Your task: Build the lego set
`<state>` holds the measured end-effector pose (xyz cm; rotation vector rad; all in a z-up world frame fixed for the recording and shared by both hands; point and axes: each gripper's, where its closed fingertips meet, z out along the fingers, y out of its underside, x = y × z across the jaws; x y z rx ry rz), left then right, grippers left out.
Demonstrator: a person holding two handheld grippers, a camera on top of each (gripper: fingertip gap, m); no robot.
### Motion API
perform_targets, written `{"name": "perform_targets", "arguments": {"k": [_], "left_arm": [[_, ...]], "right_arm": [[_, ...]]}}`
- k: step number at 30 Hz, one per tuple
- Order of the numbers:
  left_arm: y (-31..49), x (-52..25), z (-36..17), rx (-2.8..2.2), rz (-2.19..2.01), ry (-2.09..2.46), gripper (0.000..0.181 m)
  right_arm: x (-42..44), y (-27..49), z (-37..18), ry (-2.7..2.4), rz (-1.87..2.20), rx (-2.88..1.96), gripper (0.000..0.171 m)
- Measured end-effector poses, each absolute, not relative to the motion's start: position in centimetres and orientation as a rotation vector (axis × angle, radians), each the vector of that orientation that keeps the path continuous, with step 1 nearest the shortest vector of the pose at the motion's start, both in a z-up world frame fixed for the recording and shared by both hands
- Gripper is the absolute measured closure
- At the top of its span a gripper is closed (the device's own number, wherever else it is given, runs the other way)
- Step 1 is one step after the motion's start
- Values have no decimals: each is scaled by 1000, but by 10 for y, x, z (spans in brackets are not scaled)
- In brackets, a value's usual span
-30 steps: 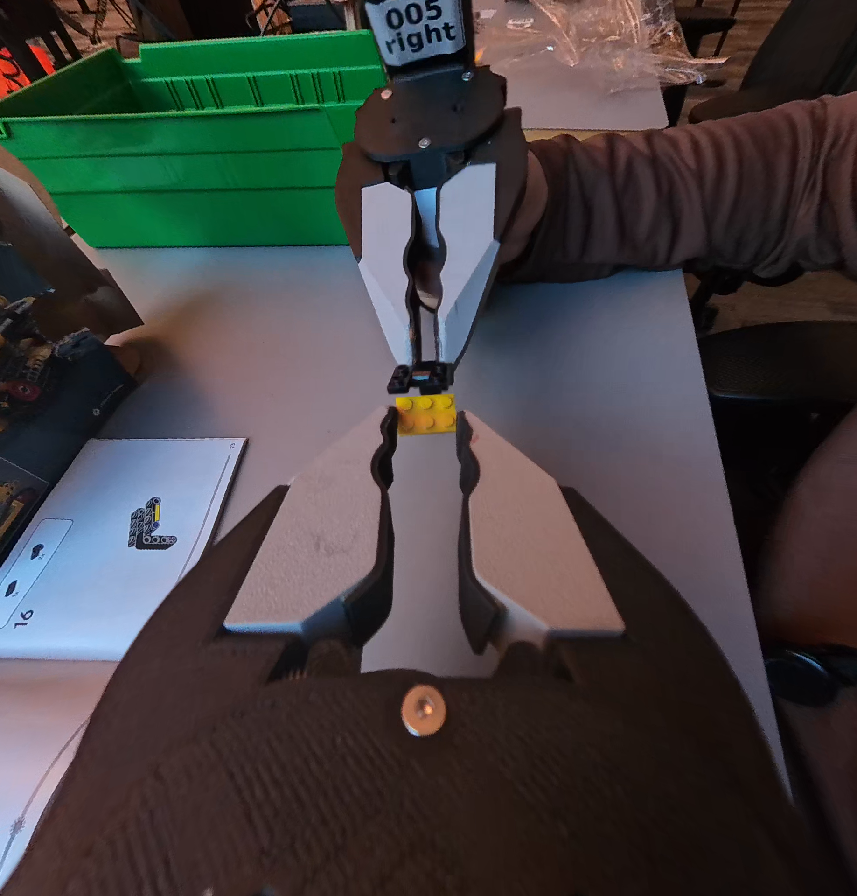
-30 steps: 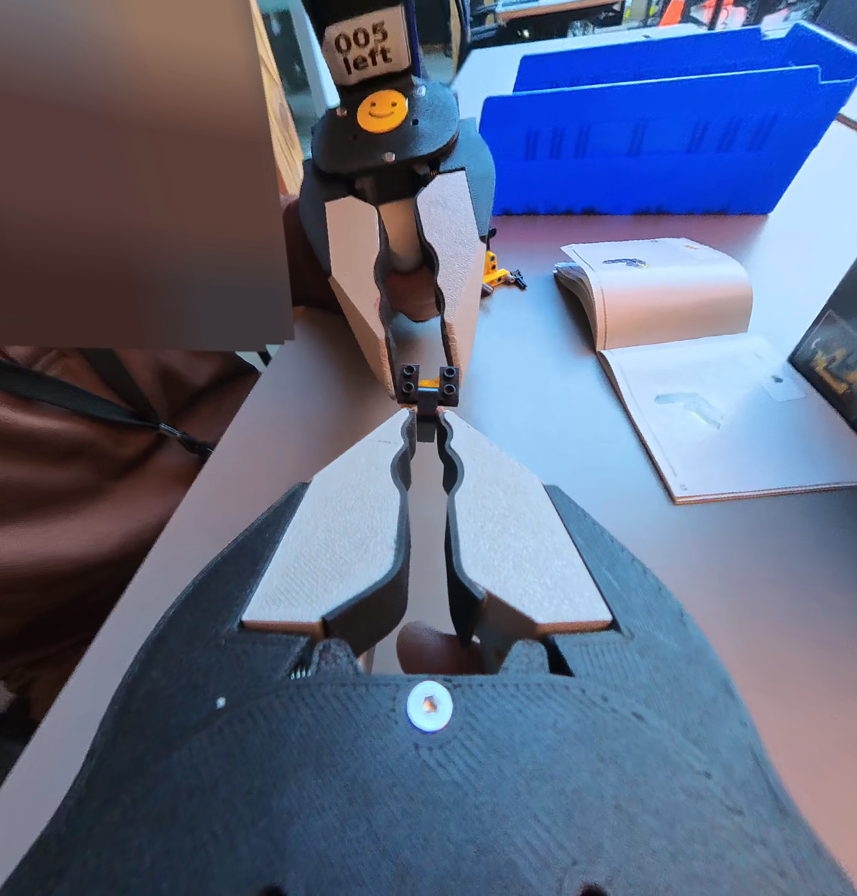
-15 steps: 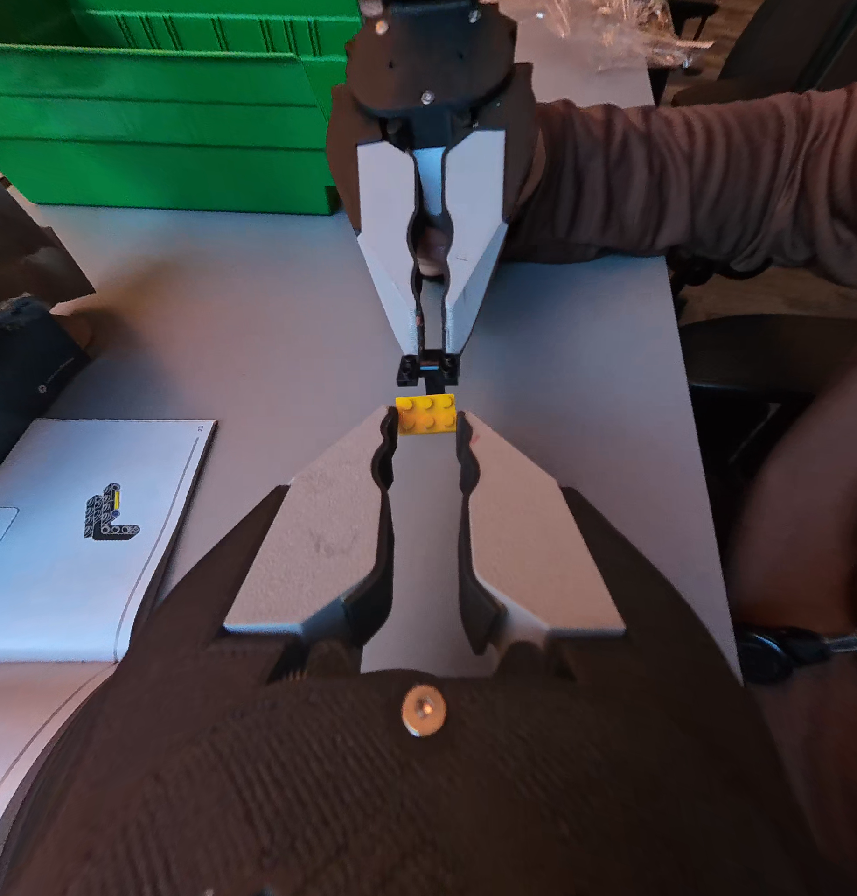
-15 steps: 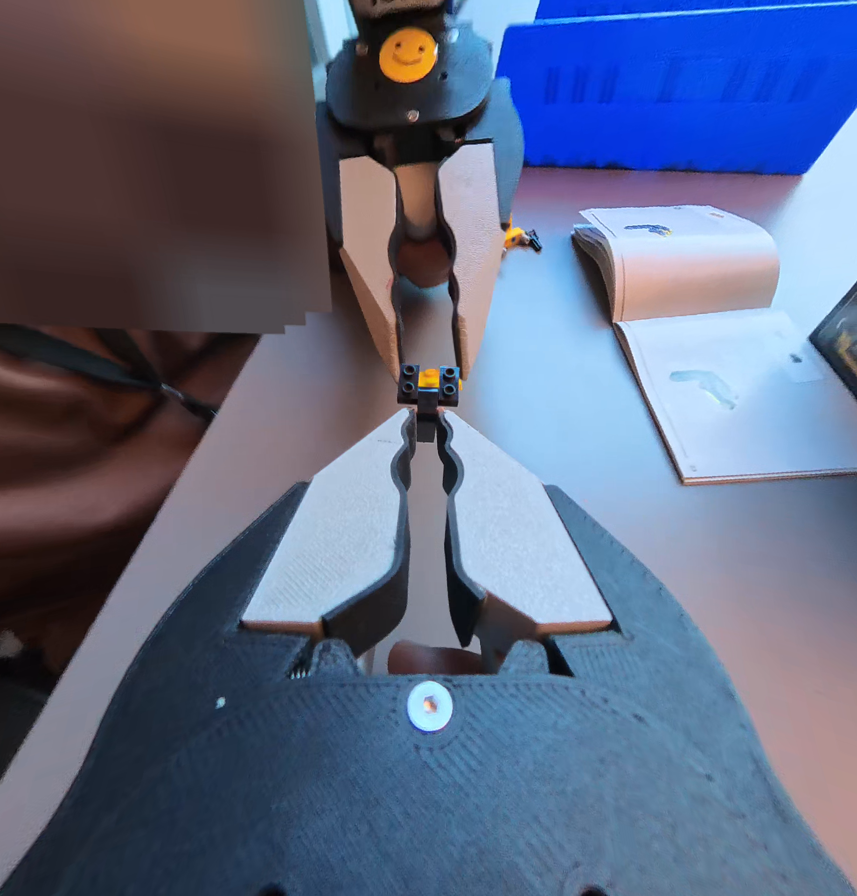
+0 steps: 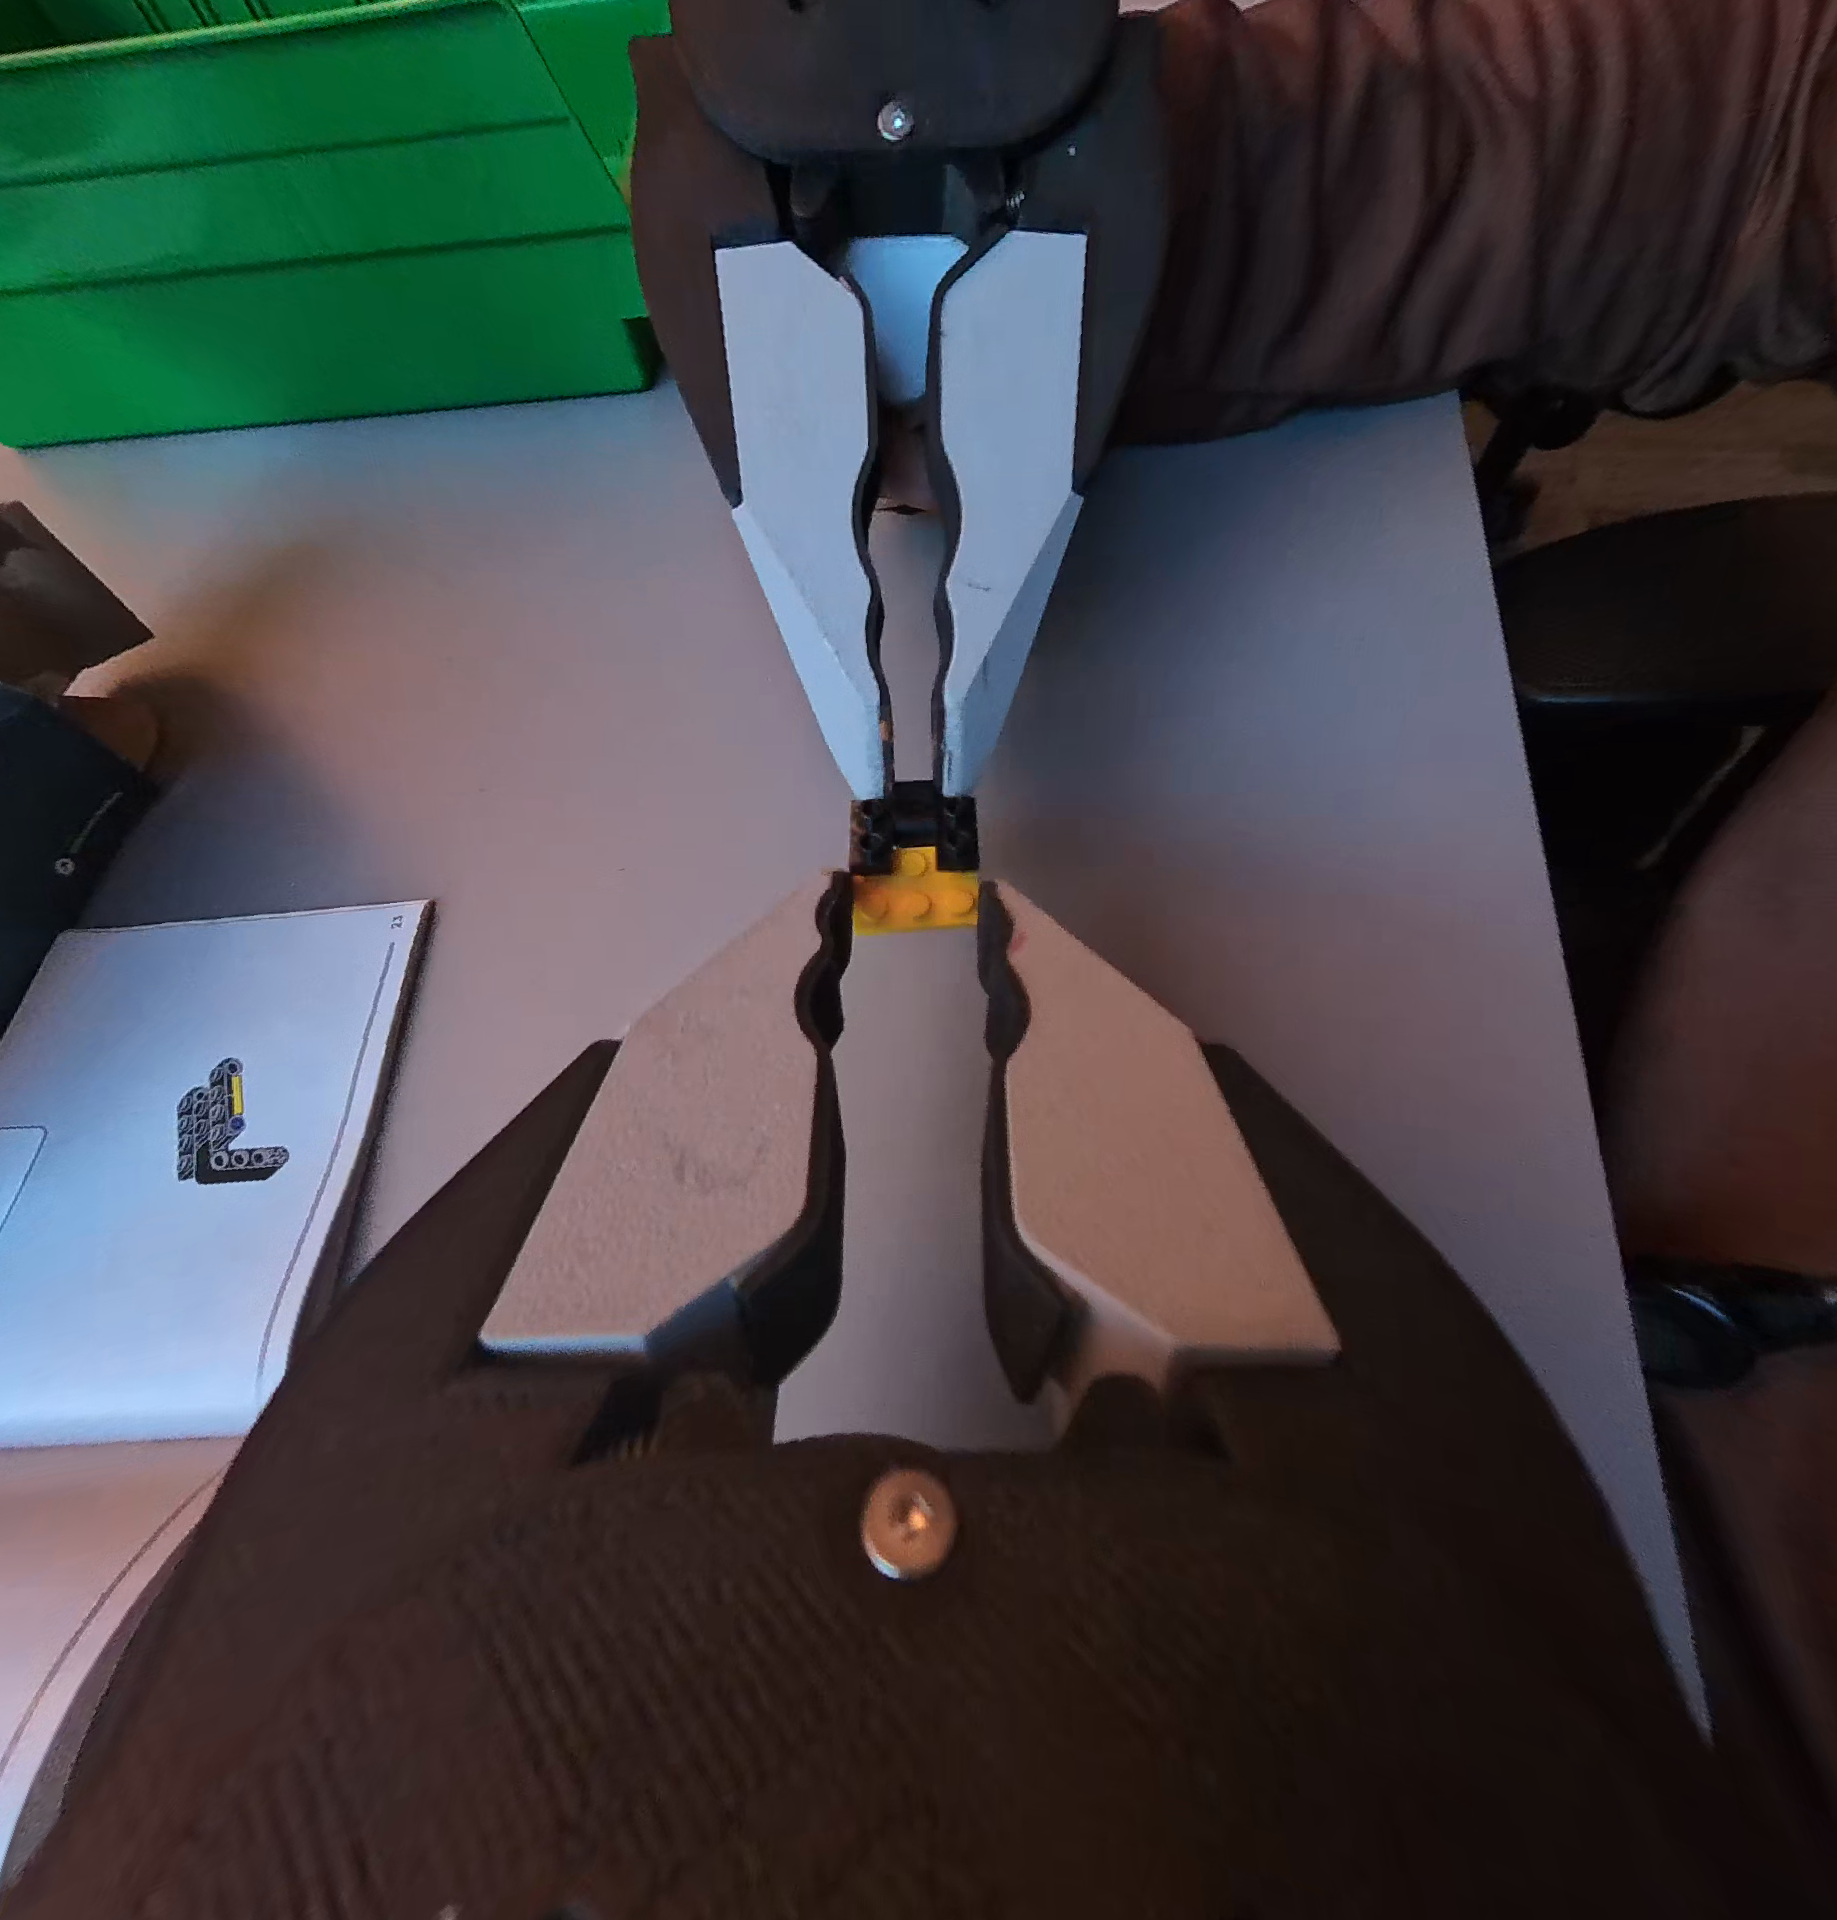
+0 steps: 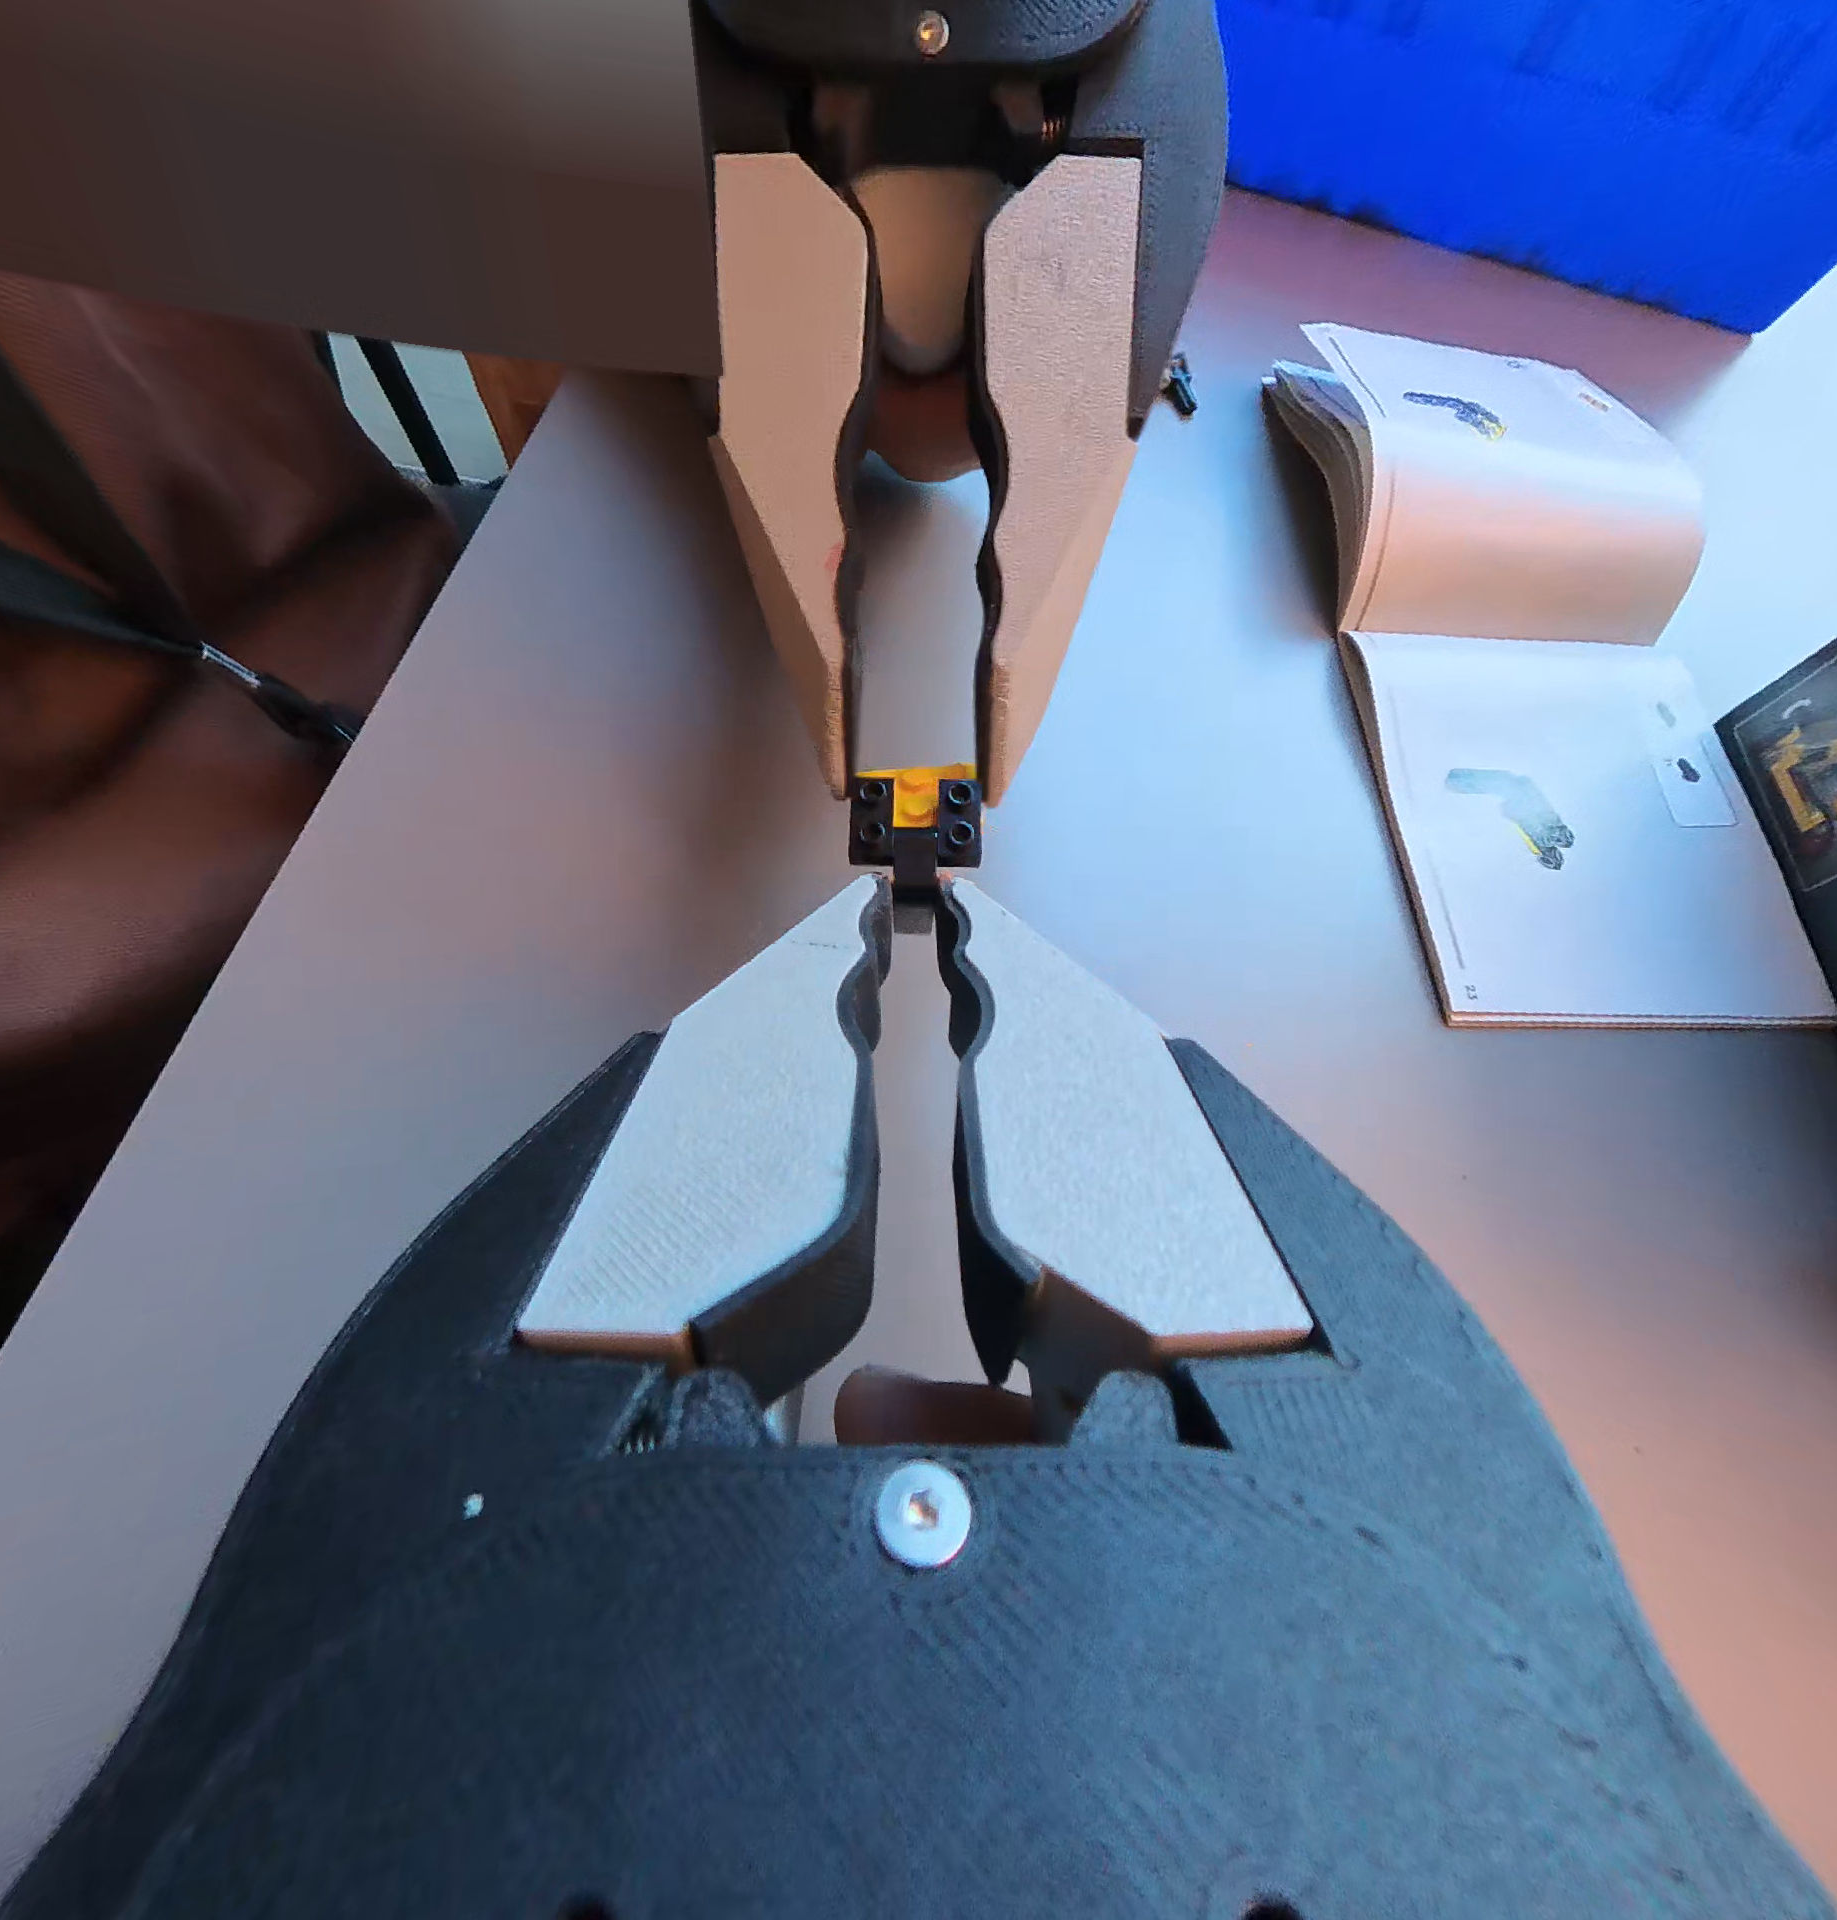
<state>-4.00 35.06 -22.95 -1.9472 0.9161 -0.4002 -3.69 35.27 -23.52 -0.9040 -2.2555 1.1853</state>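
Note:
My left gripper [image 5: 912, 902] is shut on a yellow studded plate [image 5: 909, 916], held flat above the grey table [image 5: 498, 644]. My right gripper [image 5: 914, 774] comes in from the far side, shut on a small black studded piece [image 5: 878, 836]. The black piece overlaps the plate's far edge and touches it. In the right wrist view my right gripper [image 6: 914, 899] pinches the black piece [image 6: 872, 826] by its narrow stem. The yellow plate [image 6: 919, 798] shows behind it, between the tips of the left gripper [image 6: 914, 774].
A green bin [image 5: 270, 239] stands at the back left and a blue bin [image 6: 1568, 135] at the other end. An open instruction booklet [image 5: 166, 1164] [image 6: 1579, 831] and a dark box [image 6: 1818, 758] lie beside it. A sleeved arm [image 5: 1465, 208] and the table edge are close by. My left and right fingertips are right by each other.
The two grippers have moved together. The gap between the black piece and the yellow plate has closed, and the black piece now sits against the plate's edge.

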Motion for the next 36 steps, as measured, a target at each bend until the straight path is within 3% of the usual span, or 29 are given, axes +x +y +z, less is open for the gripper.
{"name": "perform_targets", "arguments": {"k": [36], "left_arm": [[353,-42,-232,-1979,-392,880,160]], "right_arm": [[-39,358,-244,-2274,1107,-921,166]]}}
